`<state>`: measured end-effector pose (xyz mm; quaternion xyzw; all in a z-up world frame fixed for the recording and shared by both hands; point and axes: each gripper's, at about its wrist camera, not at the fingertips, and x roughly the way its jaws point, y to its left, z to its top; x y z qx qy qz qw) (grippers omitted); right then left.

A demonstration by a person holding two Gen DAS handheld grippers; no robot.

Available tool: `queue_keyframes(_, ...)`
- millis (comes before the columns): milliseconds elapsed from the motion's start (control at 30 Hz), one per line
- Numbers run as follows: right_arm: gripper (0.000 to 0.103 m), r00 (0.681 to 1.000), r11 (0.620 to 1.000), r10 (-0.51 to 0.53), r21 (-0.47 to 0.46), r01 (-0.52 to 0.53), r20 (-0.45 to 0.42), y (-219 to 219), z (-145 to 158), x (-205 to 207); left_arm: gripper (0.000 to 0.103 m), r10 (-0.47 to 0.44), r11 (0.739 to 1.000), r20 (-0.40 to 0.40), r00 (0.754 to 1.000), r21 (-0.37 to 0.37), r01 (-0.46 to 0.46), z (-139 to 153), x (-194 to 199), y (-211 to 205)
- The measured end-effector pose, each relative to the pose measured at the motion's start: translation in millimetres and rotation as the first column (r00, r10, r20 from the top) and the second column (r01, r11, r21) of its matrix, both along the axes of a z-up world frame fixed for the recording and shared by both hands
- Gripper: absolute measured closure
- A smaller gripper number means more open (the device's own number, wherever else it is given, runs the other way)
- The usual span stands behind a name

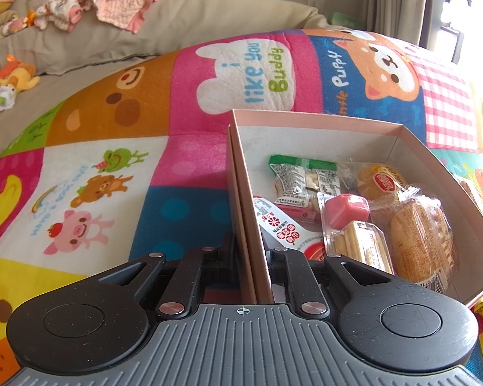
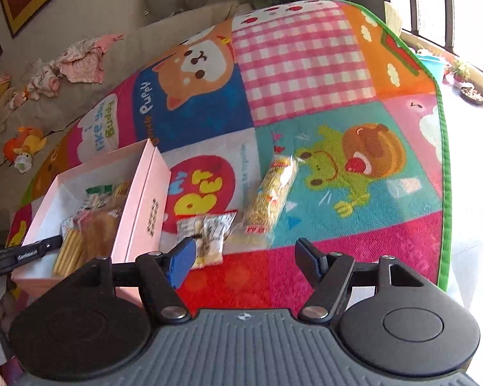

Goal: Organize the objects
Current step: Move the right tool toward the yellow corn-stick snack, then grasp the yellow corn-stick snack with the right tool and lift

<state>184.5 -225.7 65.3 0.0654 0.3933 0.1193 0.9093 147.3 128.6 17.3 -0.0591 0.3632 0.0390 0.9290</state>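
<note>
Left tool (image 1: 252, 257) clamps the box (image 1: 241, 193) wall, snacks (image 1: 354, 212) inside. Right tool (image 2: 244, 259) gapes over the mat (image 2: 306, 64); two packets (image 2: 209, 234) lie ahead. Mat reads "I like you Buddy", "Little Puppy". Sofa (image 1: 177, 32) beyond.

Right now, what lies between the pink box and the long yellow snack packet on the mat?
In the right wrist view, one small clear-wrapped snack packet lies on the mat between the pink box and the long yellow snack packet; otherwise bare mat.
</note>
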Motion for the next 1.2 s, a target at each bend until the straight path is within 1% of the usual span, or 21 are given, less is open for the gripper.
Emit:
queue_keyframes(133, 0.036, 0.995, 0.993, -0.102, -0.067, 0.102, 0.007, 10.3, -14.3, 59.3, 0.089, -0.003, 1.000, 0.000, 1.000, -0.007, 0.003, 0.0, -0.1, 1.0)
queue_keyframes(167, 0.039, 0.993, 0.990, -0.120, -0.070, 0.119, -0.015, 11.8, -21.1, 74.1, 0.089, -0.004, 1.000, 0.000, 1.000, -0.010, 0.004, 0.0, -0.2, 1.4)
queue_keyframes(200, 0.047, 0.991, 0.990, -0.127, -0.066, 0.124, -0.039, 12.7, -26.6, 83.5, 0.088, -0.005, 1.000, 0.000, 1.000, -0.014, 0.005, -0.1, -0.2, 1.9)
queue_keyframes(233, 0.051, 0.990, 0.990, -0.128, -0.066, 0.124, -0.058, 13.5, -30.9, 89.6, 0.088, -0.006, 1.000, 0.000, 1.000, -0.015, 0.006, -0.1, -0.1, 2.2)
queue_keyframes(267, 0.060, 0.989, 0.990, -0.123, -0.076, 0.117, -0.079, 15.1, -36.6, 93.4, 0.088, -0.006, 1.000, 0.000, 1.000, -0.016, 0.006, -0.1, -0.1, 2.3)
queue_keyframes(300, 0.065, 0.989, 0.990, -0.112, -0.093, 0.104, -0.091, 16.3, -40.5, 93.8, 0.088, -0.006, 1.000, 0.000, 1.000, -0.015, 0.006, 0.0, 0.0, 2.3)
queue_keyframes(367, 0.068, 0.994, 0.987, -0.085, -0.143, 0.075, -0.064, 18.1, -43.2, 82.2, 0.088, -0.006, 1.000, 0.000, 1.000, -0.014, 0.006, 0.0, -0.3, 2.5)
queue_keyframes(400, 0.074, 0.995, 0.984, -0.081, -0.166, 0.070, -0.060, 17.3, -43.4, 75.4, 0.088, -0.006, 1.000, 0.000, 1.000, -0.014, 0.006, 0.0, -0.3, 2.3)
queue_keyframes(433, 0.074, 0.995, 0.981, -0.079, -0.180, 0.067, -0.060, 13.8, -43.9, 66.3, 0.088, -0.006, 1.000, 0.000, 1.000, -0.014, 0.006, 0.0, -0.2, 2.3)
queue_keyframes(500, 0.074, 0.996, 0.983, -0.058, -0.176, 0.046, -0.064, 4.7, -43.6, 45.6, 0.088, -0.005, 1.000, 0.000, 1.000, -0.013, 0.005, 0.0, -0.3, 2.3)
queue_keyframes(700, 0.074, 0.995, 0.987, 0.021, -0.157, -0.036, -0.096, -19.2, -38.9, -35.0, 0.089, -0.005, 1.000, 0.000, 1.000, -0.007, 0.005, 0.0, -1.3, 2.3)
queue_keyframes(833, 0.073, 0.990, 0.984, 0.090, -0.143, -0.105, -0.109, -24.2, -37.9, -81.3, 0.089, -0.005, 1.000, 0.000, 1.000, -0.007, 0.005, 0.0, -1.5, 2.2)
queue_keyframes(933, 0.070, 0.975, 0.974, 0.183, -0.114, -0.197, -0.123, -20.0, -35.3, -111.8, 0.089, -0.004, 1.000, 0.000, 1.000, -0.007, 0.004, 0.2, -1.9, 2.1)
queue_keyframes(1000, 0.065, 0.966, 0.961, 0.234, -0.127, -0.247, -0.106, -12.5, -32.0, -125.1, 0.089, -0.004, 1.000, 0.000, 1.000, -0.007, 0.004, 0.2, -1.8, 2.2)
queue_keyframes(1033, 0.062, 0.965, 0.953, 0.248, -0.157, -0.259, -0.082, -7.3, -28.9, -131.4, 0.089, -0.004, 1.000, 0.000, 1.000, -0.008, 0.004, 0.2, -1.9, 2.1)
queue_keyframes(1067, 0.055, 0.967, 0.950, 0.250, -0.179, -0.255, -0.053, -2.4, -24.2, -135.1, 0.089, -0.005, 1.000, 0.000, 1.000, -0.008, 0.005, 0.3, -2.2, 2.3)
queue_keyframes(1100, 0.051, 0.968, 0.951, 0.251, -0.181, -0.252, -0.032, 0.5, -19.8, -136.8, 0.089, -0.005, 1.000, 0.000, 1.000, -0.007, 0.005, 0.2, -1.8, 2.0)
queue_keyframes(1200, 0.051, 0.964, 0.955, 0.265, -0.141, -0.261, 0.010, 10.6, -7.7, -135.8, 0.089, -0.005, 1.000, 0.000, 1.000, -0.006, 0.005, 0.2, -1.9, 2.0)
